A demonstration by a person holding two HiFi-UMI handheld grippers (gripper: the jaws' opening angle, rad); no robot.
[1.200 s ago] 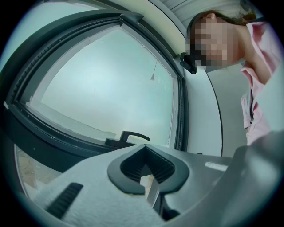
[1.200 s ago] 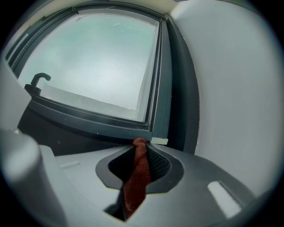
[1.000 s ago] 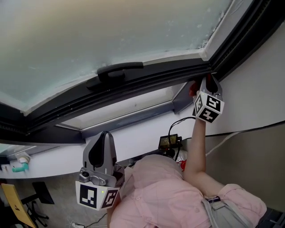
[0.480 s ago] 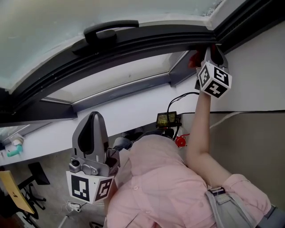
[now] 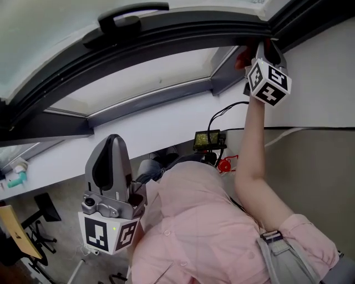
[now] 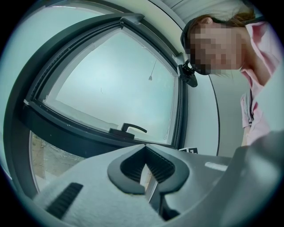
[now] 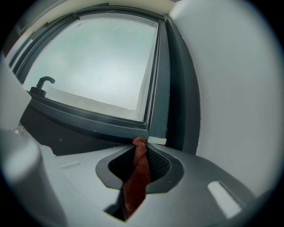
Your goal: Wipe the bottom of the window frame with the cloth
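Note:
A rust-red cloth point(image 7: 136, 175) is pinched between the jaws of my right gripper point(image 7: 140, 142), which is shut on it. The cloth's tip touches the dark bottom rail of the window frame point(image 7: 93, 122) at its right corner. In the head view the right gripper point(image 5: 264, 50) is raised to that corner of the frame point(image 5: 166, 39), with a bit of red cloth point(image 5: 242, 57) showing beside it. My left gripper point(image 5: 108, 166) hangs low, away from the window, jaws shut and holding nothing. The left gripper view shows its jaw tips point(image 6: 145, 147) together below the window.
A black window handle point(image 5: 131, 15) sits on the sash left of the right gripper. A white sill point(image 5: 166, 127) runs under the window. A small device with cables point(image 5: 208, 140) lies below it. The white wall point(image 5: 316, 83) stands close on the right. A person's pink shirt point(image 5: 205, 233) fills the lower view.
The view has tilted downward, so the window has slid up in the picture. The right gripper stays at the frame's right corner with the cloth; the left gripper has stayed low.

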